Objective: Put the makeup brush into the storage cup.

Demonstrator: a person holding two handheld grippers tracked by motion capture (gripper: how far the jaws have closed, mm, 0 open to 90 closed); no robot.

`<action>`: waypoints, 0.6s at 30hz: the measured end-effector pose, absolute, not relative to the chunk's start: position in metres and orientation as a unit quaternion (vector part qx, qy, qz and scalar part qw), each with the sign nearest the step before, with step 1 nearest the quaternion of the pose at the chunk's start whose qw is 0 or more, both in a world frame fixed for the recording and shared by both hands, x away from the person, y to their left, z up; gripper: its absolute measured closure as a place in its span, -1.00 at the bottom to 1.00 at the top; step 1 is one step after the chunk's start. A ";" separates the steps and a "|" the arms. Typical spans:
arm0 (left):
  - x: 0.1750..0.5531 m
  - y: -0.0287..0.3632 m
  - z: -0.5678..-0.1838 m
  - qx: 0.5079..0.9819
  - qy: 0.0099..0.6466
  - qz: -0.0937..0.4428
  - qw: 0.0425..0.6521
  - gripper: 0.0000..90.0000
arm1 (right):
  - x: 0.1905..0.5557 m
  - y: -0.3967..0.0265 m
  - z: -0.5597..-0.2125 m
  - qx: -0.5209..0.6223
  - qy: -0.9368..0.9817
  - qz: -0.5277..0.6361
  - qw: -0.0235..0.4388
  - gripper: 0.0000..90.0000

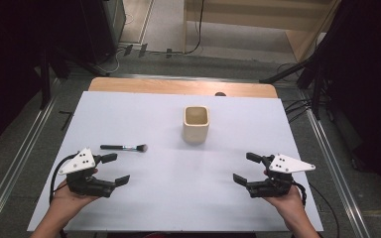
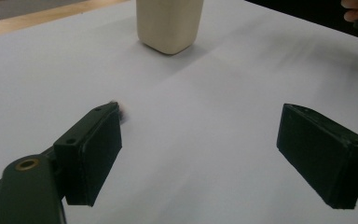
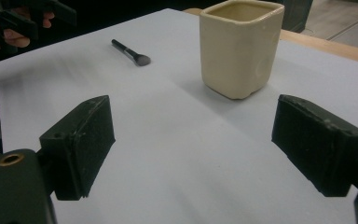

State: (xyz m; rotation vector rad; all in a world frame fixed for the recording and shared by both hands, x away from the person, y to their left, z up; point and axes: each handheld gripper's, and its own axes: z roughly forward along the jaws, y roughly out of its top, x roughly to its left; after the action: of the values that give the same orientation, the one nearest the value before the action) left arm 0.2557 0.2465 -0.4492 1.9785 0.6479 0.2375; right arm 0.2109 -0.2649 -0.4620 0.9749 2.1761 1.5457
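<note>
Left gripper (image 1: 112, 169): jaws wide apart, nothing held, low over white worktop (image 1: 168, 198) | right gripper (image 1: 244, 168): likewise released | makeup brush (image 1: 124, 147): lying flat just beyond left gripper | cream square cup (image 1: 196, 124): upright, centre, well apart from both.

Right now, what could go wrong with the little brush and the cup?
The brush is thin and lies flat on the white table, so the left gripper, jaws open, may scrape the table or push the brush away instead of pinching it. The cream cup stands upright, empty and alone; a bump from the right gripper, or a brush dropped onto its rim, might tip it.
</note>
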 end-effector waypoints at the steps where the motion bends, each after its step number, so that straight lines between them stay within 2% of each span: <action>1: 0.256 0.247 -0.449 0.818 0.268 0.098 0.500 -0.67 | 0.211 -0.265 -0.462 0.339 0.757 0.538 0.149 -0.70; 18: 0.256 0.249 -0.449 0.809 0.277 0.105 0.507 -0.67 | 0.209 -0.267 -0.462 0.339 0.746 0.553 0.152 -0.69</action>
State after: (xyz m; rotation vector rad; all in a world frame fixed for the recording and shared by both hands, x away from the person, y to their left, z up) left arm 0.2559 0.2491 -0.4487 1.9517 0.6670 0.2540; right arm 0.2089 -0.2672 -0.4624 0.9727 2.1396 1.5884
